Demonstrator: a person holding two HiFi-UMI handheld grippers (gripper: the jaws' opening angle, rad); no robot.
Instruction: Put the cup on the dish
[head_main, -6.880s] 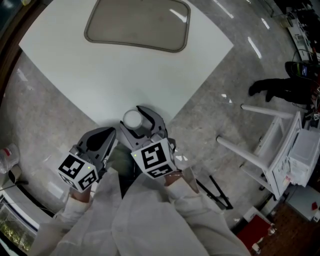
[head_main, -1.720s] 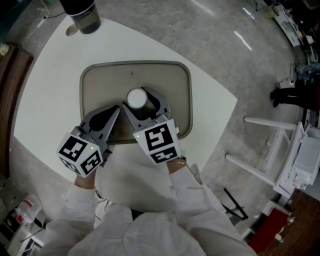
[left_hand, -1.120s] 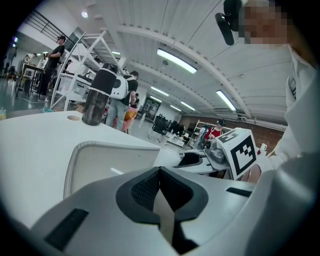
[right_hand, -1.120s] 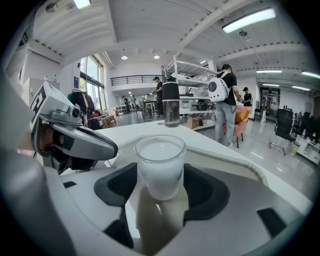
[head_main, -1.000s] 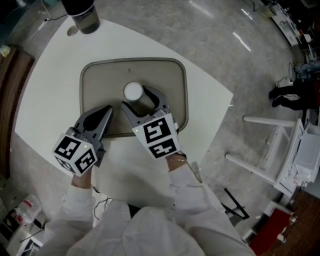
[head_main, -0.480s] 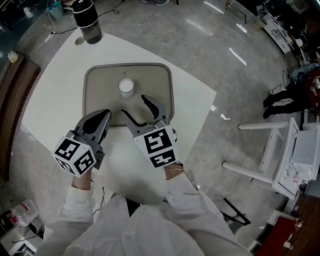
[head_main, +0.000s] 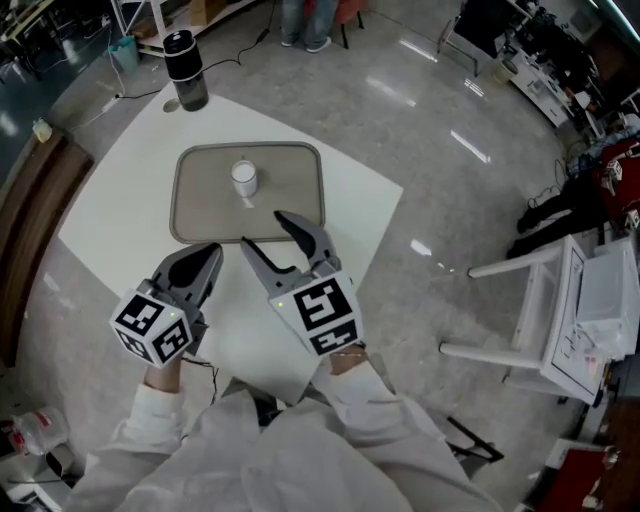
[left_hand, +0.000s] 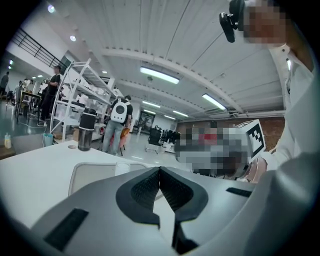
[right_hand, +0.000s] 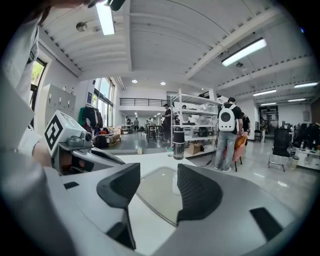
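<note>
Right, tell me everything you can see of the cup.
The cup is small, white and plain, with no handle showing, and looks like paper or plastic. From above its top reads as a white disc; whether that is a lid or the inside cannot be told. It stands upright near the middle of the beige dish, its base on the dish floor. Nothing else touches it.

Open lab hall (shelving racks (right_hand: 195, 112))
</note>
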